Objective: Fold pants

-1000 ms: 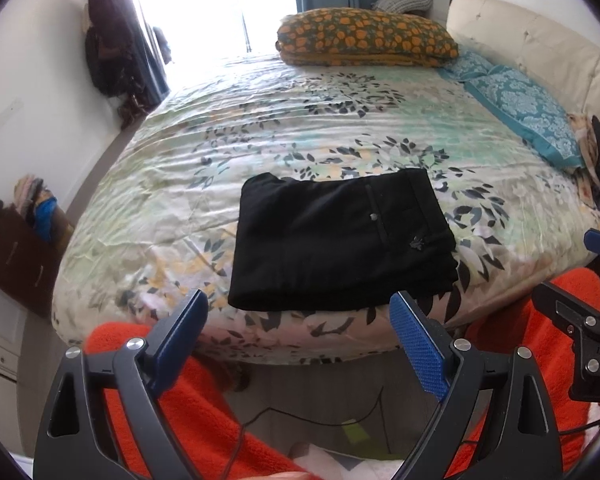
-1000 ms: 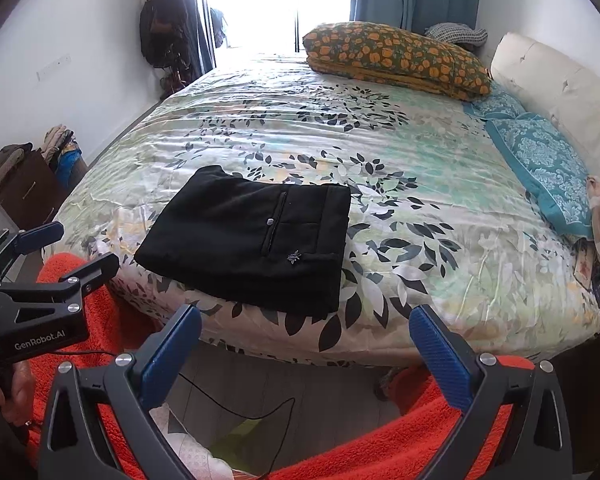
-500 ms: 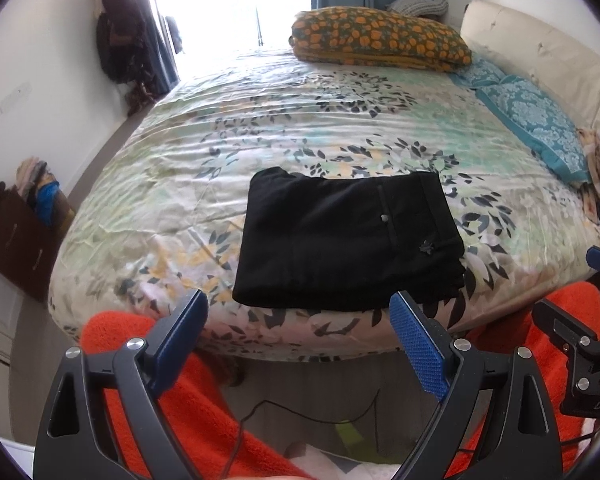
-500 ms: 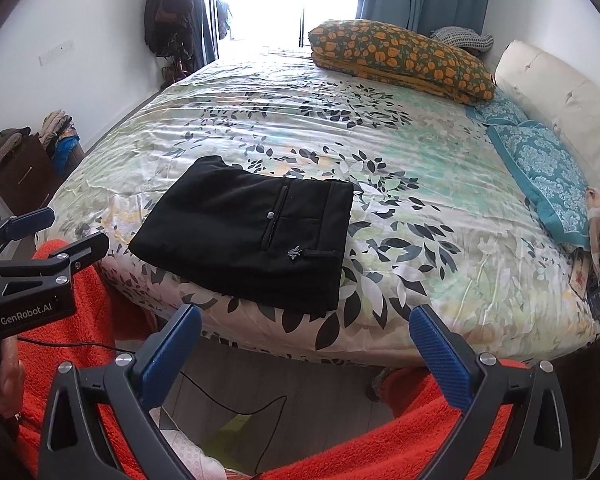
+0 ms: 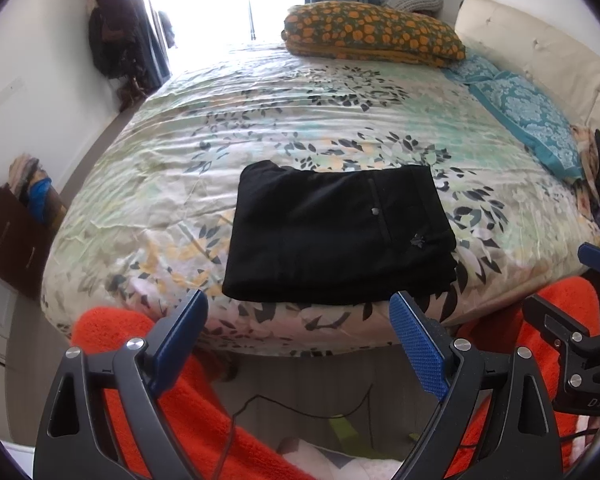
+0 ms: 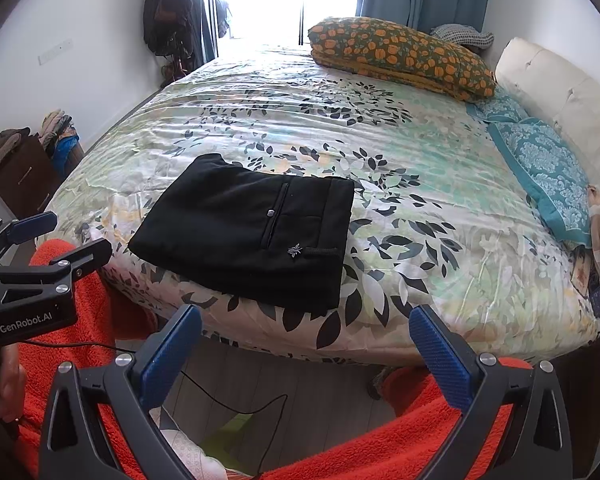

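Black pants (image 5: 336, 236) lie folded into a flat rectangle near the front edge of the bed (image 5: 228, 128), back pocket and button facing up. The right wrist view shows the same pants (image 6: 252, 232) left of centre. My left gripper (image 5: 298, 338) is open, held off the bed in front of the pants, with nothing between its blue pads. My right gripper (image 6: 306, 346) is also open and holds nothing, below the bed's edge. Each gripper appears at the side of the other's view: the right gripper (image 5: 580, 328) and the left gripper (image 6: 28, 256).
A flower-print cover spreads over the bed. An orange-patterned pillow (image 6: 400, 54) and a teal pillow (image 6: 540, 172) lie at the far and right sides by a cream headboard (image 6: 572, 108). Orange fleece clothing (image 6: 380, 448) and a cable on the floor (image 6: 236, 404) are below me.
Both grippers have drifted slightly, so the bed and pants sit a little differently in view. The pants lie still and both grippers stay open.
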A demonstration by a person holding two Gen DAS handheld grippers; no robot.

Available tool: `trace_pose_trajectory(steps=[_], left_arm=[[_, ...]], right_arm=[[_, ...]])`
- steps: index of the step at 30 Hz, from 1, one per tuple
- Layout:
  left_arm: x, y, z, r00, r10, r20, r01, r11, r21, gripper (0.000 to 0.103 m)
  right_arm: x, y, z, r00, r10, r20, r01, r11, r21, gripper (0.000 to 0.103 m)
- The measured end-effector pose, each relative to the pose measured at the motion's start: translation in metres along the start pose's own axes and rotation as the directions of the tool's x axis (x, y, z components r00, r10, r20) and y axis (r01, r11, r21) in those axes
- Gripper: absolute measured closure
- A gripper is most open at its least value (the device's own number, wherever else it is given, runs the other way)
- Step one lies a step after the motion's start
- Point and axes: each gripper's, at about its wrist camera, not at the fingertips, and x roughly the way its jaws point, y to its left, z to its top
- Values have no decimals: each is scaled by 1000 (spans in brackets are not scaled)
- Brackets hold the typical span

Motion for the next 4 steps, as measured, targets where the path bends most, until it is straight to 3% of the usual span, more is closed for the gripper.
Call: trace_pose_trajectory(steps=[4], left_arm=[[-2,-1,-2,1000,-4,7,4,1000,2,9]], right_arm=[[0,0,0,1000,0,1,0,1000,-4,0]])
